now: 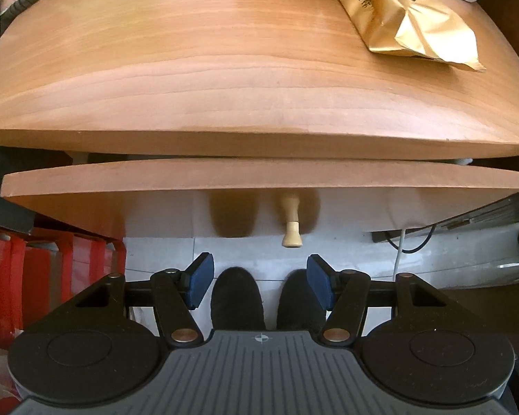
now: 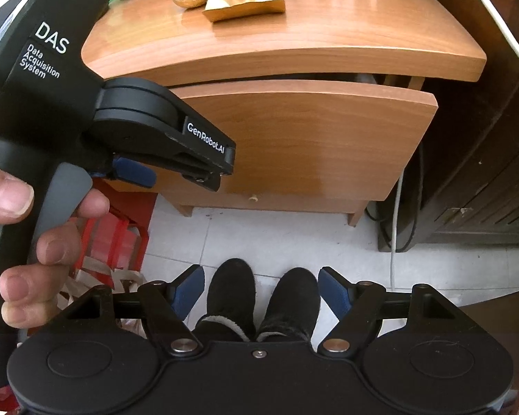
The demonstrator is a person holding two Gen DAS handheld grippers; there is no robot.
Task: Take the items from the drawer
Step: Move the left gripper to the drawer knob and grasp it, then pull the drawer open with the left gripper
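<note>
**Drawer barely ajar, knob not yet gripped**

Both grippers hang spread and empty: left gripper [image 1: 257, 285], right gripper [image 2: 257, 290]. To open the drawer [image 2: 294, 138] well, the left should close squarely on the knob [image 1: 290, 230] under the front's lower edge and pull straight. Its contents are hidden.

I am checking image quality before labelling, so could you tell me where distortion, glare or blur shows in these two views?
Left wrist view: fisheye bows the cabinet top and drawer front; the knob is slightly soft. Right wrist view: glare sheens the cabinet top, the hand is near and soft, and the edges curve.
</note>
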